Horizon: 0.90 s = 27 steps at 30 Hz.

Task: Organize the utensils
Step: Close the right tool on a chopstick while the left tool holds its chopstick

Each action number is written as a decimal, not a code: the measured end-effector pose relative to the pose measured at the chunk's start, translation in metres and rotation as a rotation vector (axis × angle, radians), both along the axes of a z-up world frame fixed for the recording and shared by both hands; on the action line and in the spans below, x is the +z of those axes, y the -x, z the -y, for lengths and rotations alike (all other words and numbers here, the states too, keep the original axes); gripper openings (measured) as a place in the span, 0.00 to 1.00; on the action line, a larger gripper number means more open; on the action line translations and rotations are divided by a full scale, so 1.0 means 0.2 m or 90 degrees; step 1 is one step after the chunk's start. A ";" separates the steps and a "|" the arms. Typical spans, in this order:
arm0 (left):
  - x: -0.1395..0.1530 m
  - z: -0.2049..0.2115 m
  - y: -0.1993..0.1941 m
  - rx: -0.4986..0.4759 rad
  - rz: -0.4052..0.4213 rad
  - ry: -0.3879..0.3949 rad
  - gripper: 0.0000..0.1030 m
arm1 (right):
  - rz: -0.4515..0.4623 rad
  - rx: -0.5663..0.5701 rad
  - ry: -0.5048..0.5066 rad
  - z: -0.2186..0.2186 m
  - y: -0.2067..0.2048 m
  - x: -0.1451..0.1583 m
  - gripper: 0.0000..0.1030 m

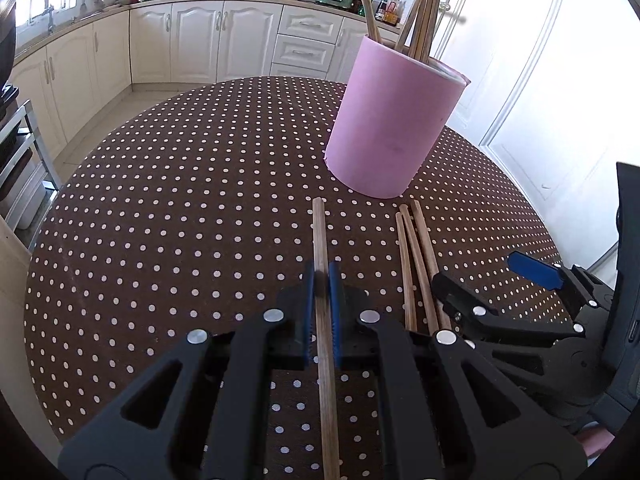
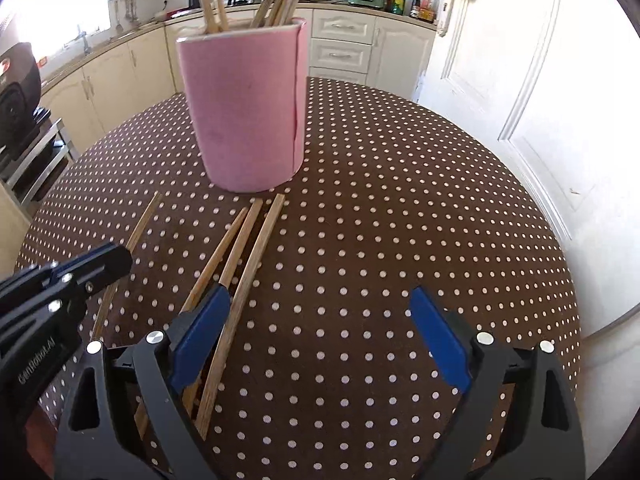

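My left gripper (image 1: pixel 321 280) is shut on a single wooden chopstick (image 1: pixel 320 232) that lies along the table, pointing at the pink holder (image 1: pixel 392 120). The holder stands upright with several chopsticks (image 1: pixel 420 12) in it. Three loose chopsticks (image 1: pixel 416 248) lie side by side on the table right of my left gripper. My right gripper (image 2: pixel 320 312) is open and empty, with its left finger over those three chopsticks (image 2: pixel 244 240). The holder (image 2: pixel 248 108) stands just beyond them. The left gripper (image 2: pixel 96 264) and its chopstick (image 2: pixel 140 224) show at the left of the right wrist view.
The round table (image 1: pixel 180 200) has a brown cloth with white dots. Kitchen cabinets (image 1: pixel 200 40) and a counter with a stove run behind it. A white door (image 2: pixel 500 80) is on the right. A metal rack (image 1: pixel 20 152) stands at the left edge.
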State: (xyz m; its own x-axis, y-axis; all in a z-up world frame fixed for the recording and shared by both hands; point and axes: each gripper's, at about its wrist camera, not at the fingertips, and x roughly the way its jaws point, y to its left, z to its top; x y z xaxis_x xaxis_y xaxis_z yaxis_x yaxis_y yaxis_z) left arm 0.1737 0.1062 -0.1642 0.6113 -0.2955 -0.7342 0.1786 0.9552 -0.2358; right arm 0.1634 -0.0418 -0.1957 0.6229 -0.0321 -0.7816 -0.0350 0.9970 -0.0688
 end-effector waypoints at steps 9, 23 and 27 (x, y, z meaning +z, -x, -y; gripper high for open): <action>0.00 0.00 -0.01 -0.008 -0.002 0.001 0.07 | -0.002 0.041 -0.017 -0.03 0.06 -0.01 0.43; 0.04 0.05 0.02 -0.012 0.021 -0.009 0.07 | -0.006 0.058 -0.095 0.05 0.05 0.07 0.05; 0.07 0.06 0.02 -0.009 0.029 -0.010 0.07 | 0.017 0.054 -0.111 0.10 0.08 0.12 0.05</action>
State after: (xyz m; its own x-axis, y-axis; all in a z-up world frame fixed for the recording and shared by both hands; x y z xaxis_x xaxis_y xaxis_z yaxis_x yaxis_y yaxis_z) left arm 0.1687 0.0946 -0.1498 0.6395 -0.2939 -0.7104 0.2028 0.9558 -0.2128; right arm 0.1474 -0.0616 -0.1713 0.6377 0.1556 -0.7544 -0.1204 0.9875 0.1019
